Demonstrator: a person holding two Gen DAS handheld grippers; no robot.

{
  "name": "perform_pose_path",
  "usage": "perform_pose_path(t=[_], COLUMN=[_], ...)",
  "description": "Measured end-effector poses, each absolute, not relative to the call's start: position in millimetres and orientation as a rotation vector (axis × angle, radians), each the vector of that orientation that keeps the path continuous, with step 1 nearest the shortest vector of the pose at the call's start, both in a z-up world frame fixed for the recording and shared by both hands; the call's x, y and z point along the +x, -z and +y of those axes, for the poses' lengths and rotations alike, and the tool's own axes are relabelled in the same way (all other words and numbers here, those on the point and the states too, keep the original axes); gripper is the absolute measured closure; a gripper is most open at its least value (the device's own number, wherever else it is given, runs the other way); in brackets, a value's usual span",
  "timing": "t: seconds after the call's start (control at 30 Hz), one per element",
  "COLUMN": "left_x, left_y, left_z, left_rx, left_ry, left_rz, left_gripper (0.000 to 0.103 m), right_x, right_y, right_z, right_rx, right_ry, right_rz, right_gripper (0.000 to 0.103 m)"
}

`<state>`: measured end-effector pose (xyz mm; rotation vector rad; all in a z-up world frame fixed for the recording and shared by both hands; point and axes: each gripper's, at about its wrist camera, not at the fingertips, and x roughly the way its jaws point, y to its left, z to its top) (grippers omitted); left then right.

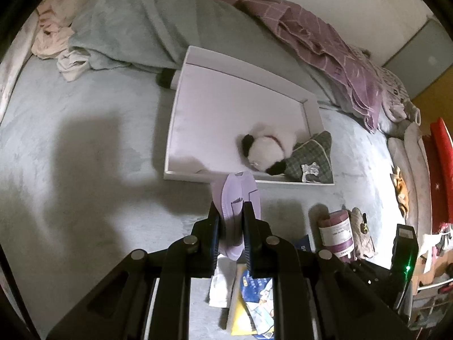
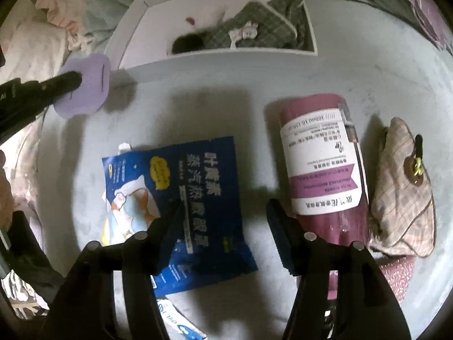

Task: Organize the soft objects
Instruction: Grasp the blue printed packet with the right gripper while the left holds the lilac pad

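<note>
A grey-blue bed (image 2: 198, 107) carries a white tray (image 2: 215, 56) at twelve o'clock, a blue packet (image 2: 198, 192) at centre, a maroon bottle (image 2: 325, 155) at three and a plaid pouch (image 2: 402, 192) just beyond it.

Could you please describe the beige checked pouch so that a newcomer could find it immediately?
Start at the white tray on the bed. Nearer the camera lies a maroon bottle; the pouch is beside it, away from the blue packet. Only it is soft checked fabric with a black toggle.
</note>
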<state>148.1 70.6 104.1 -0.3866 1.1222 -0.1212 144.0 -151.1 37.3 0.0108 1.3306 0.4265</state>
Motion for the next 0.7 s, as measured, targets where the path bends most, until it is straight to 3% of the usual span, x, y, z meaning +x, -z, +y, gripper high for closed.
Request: perform_pose_path(t=[0.17, 0.3, 0.4, 0.63, 0.7], left_x=[149, 150, 151, 150, 153], left_y=[-105, -105, -103, -105, -103], left_z=[64, 64, 64, 60, 56], left_rx=[-0.369, -0.369, -0.365, -0.352, -0.337], left_ry=[0.122, 0.113, 0.111, 0.108, 0.109], left_rz=[1.124, 1.123, 1.131, 1.121, 1.12], left_gripper=[0.09, 0.09, 0.09, 0.09, 0.09], right_x=[141, 143, 142, 142, 143], right_y=[-42, -38, -34, -24, -23], right_z=[-155, -164, -165, -149, -148], right_rx=[0.081, 0.162, 0.175, 0.227, 0.247], right_ry=[-0.536, -0.584, -0.591, -0.587, -0.592], right_rz=[1.327, 1.361, 1.375, 1.413, 1.413], right_gripper=[0.041, 0.071, 0.082, 0.082, 0.076])
